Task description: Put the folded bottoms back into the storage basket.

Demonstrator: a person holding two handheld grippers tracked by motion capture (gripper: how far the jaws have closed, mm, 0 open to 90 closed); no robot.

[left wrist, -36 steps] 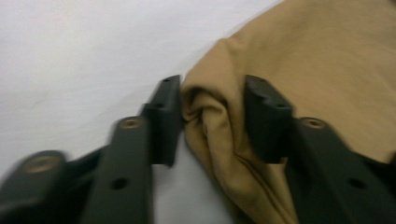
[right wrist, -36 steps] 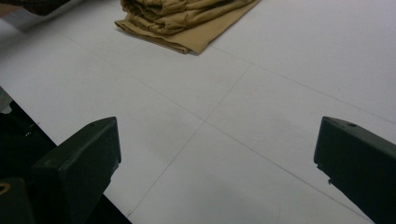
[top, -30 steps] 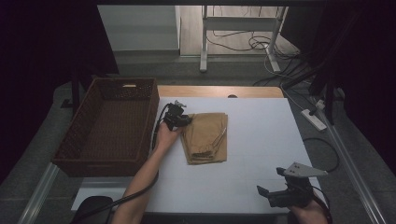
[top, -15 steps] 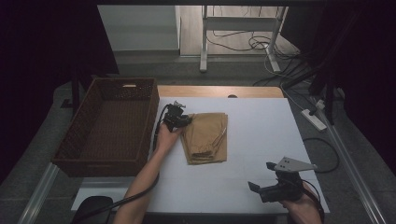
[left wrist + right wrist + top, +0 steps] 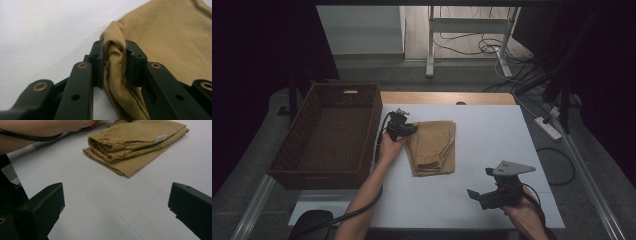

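Right gripper [image 5: 479,196] has slid nearer the trousers [image 5: 432,147], wide open — left gripper [image 5: 408,131] pinches their corner.

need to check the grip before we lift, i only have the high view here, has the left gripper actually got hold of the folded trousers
Observer: Yes. In the left gripper view the left gripper is shut on a bunched fold of the trousers, cloth squeezed between both pads.
Operator: and the right one, open or shut
Observer: The right gripper stands wide open over the bare white table, nothing between its jaws.
Operator: anything on the trousers i can't make out from above
Observer: The right gripper view shows gathered elastic cuffs stacked at the near end and a small white label along the side fold.
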